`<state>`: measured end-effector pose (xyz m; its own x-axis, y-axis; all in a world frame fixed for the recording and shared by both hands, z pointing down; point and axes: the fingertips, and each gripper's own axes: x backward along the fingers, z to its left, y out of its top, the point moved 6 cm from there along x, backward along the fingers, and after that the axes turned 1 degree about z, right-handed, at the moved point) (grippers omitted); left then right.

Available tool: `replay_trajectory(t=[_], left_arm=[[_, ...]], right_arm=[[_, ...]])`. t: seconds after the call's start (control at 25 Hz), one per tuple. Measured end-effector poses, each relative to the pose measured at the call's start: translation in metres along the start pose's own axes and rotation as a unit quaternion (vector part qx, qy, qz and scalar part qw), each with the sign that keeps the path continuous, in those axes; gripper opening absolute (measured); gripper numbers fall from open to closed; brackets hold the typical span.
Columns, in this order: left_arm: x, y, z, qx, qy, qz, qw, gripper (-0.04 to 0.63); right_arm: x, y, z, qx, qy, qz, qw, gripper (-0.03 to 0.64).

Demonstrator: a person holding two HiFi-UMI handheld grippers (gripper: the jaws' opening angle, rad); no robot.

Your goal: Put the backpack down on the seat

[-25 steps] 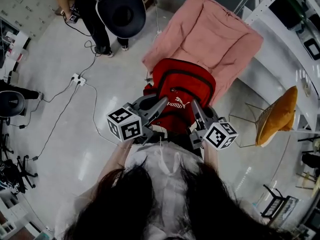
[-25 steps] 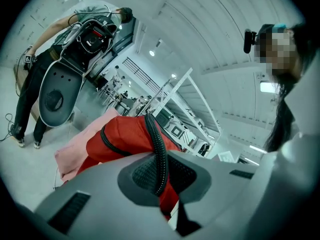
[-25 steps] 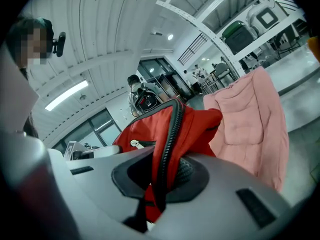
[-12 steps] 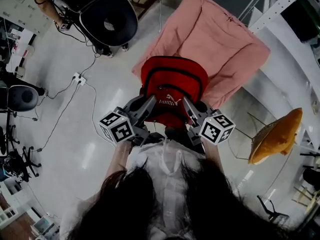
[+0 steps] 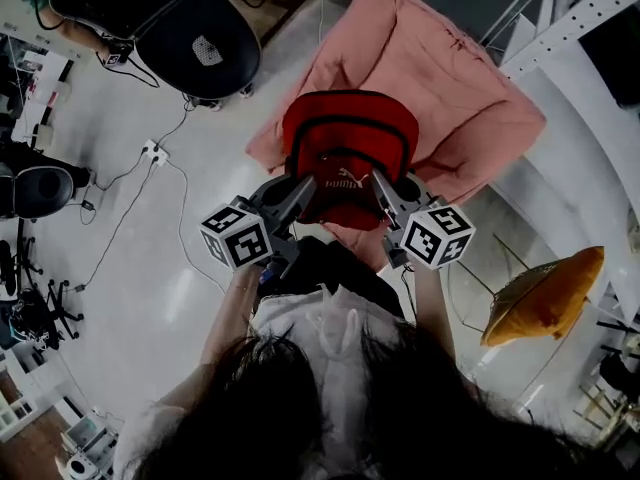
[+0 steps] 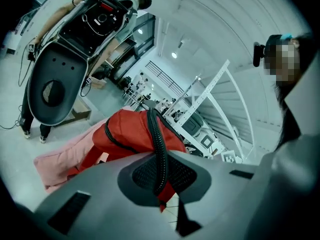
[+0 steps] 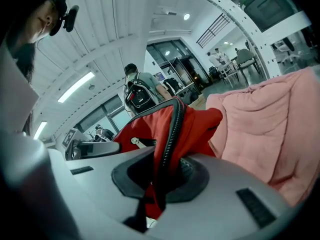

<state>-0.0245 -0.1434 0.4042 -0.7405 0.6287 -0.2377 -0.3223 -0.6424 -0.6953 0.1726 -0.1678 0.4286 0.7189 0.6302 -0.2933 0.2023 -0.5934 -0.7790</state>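
Note:
A red backpack (image 5: 348,153) with black trim hangs in the air over the front edge of the seat (image 5: 440,78), an armchair draped in pink cloth. My left gripper (image 5: 308,190) is shut on the backpack's left side, black piping (image 6: 159,149) pinched between its jaws. My right gripper (image 5: 378,183) is shut on the right side, clamping red fabric and black piping (image 7: 167,154). In the left gripper view the backpack (image 6: 132,131) bulges above the jaws with the pink seat (image 6: 60,156) behind it. In the right gripper view the backpack (image 7: 192,126) is next to the pink cloth (image 7: 270,129).
A black office chair (image 5: 200,43) stands at upper left with a person beside it. Cables and a power strip (image 5: 152,154) lie on the pale floor. A yellow wire-legged chair (image 5: 540,298) stands at the right. White shelving (image 5: 570,18) runs along the upper right.
The backpack and both grippers have moved forward and up in the head view, from the floor in front of the seat to over its front edge. Both grips stay shut.

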Motion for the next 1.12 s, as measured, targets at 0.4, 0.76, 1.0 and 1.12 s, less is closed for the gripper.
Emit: replay_trajectory(t=[0.4, 0.76, 1.0, 1.12], left_arm=[[-0.063, -0.012, 0.057, 0.008, -0.012, 0.083, 0.9965, 0.034], [-0.110, -0.057, 0.128, -0.043, 0.002, 0.211, 0.9766, 0.034], [-0.127, -0.093, 0.178, -0.008, 0.015, 0.247, 0.9689, 0.034], [-0.135, -0.101, 0.202, 0.015, 0.005, 0.241, 0.9703, 0.034]], right_arm=[[-0.034, -0.015, -0.067, -0.033, -0.061, 0.041, 0.997, 0.054], [-0.078, -0.069, -0.137, -0.085, -0.128, 0.100, 0.983, 0.054], [-0.105, -0.113, -0.176, -0.119, -0.157, 0.154, 0.968, 0.054], [-0.117, -0.122, -0.192, -0.129, -0.156, 0.167, 0.965, 0.054]])
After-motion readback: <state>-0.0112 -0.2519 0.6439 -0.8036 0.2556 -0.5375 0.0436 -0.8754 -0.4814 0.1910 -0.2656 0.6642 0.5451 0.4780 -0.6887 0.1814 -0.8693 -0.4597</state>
